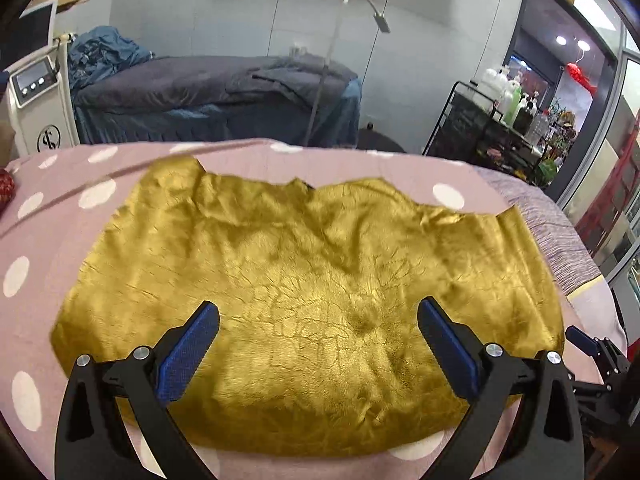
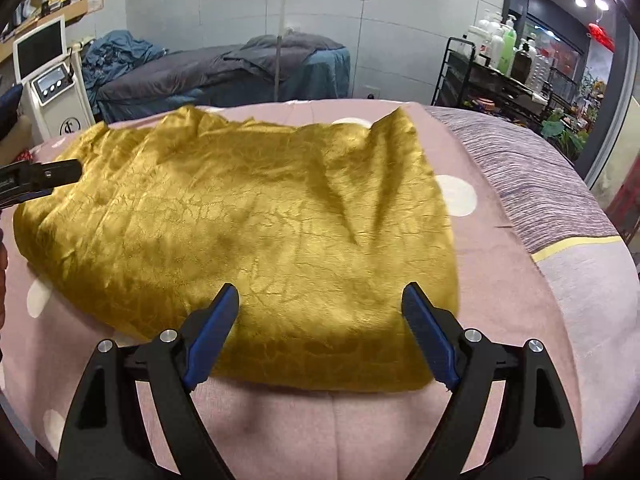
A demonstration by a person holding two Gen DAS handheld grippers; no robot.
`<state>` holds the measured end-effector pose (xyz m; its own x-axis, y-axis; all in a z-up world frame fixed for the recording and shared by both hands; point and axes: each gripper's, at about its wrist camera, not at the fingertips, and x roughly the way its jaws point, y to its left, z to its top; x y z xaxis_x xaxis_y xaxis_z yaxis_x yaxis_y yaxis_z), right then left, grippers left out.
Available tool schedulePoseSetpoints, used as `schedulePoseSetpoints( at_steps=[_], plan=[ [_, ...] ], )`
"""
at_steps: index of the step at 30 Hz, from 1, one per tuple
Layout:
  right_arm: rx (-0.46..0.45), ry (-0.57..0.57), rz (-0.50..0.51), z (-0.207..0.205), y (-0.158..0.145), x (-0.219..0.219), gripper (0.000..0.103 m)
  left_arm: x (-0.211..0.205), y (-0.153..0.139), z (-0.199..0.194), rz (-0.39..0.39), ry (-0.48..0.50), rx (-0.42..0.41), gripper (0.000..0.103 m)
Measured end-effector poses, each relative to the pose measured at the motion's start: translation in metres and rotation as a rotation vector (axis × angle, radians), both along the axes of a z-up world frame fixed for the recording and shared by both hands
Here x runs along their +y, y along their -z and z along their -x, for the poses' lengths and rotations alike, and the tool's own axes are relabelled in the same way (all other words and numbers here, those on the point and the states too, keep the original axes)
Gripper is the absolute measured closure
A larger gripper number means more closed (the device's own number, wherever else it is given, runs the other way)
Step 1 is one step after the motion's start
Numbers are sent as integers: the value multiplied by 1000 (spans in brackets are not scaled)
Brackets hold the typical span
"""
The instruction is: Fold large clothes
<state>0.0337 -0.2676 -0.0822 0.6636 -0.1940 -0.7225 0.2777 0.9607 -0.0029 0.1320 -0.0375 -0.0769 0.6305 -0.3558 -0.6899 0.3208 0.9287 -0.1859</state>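
I have both claws spread wide with nothing between the pads. My left claw (image 1: 318, 344) hangs over the near half of the cloth (image 1: 304, 288), and my right claw (image 2: 320, 330) hangs over its near right edge, both tilted down at it. I judge they sit this way because a fold is already laid and I need a clear look before picking the next edge.

The cloth lies flat on the bed (image 2: 500, 264), on the pink spotted cover, roughly rectangular, with the near edge rounded like a doubled layer. It is mustard gold, shiny and crinkled, with the far corners poking up. It looks thin and slippery.
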Motion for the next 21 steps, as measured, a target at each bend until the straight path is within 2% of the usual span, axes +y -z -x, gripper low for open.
schedulePoseSetpoints(
  at_steps=[5,7,11,15,21],
  plan=[
    [-23,60,-110,6,-11,-41,19,34,-15,-2,16,-51,-23,6],
    [-21,93,-197,10,-9,-60,19,56,-16,-10,14,-93,-5,6],
    [-28,138,-301,17,-3,-85,19,104,-13,-17,38,-173,22,6],
    [-26,132,-383,20,6,-102,19,146,2,-29,30,-244,81,6],
    [-24,121,-589,10,27,-127,19,197,39,-53,166,-306,223,6]
  ],
)
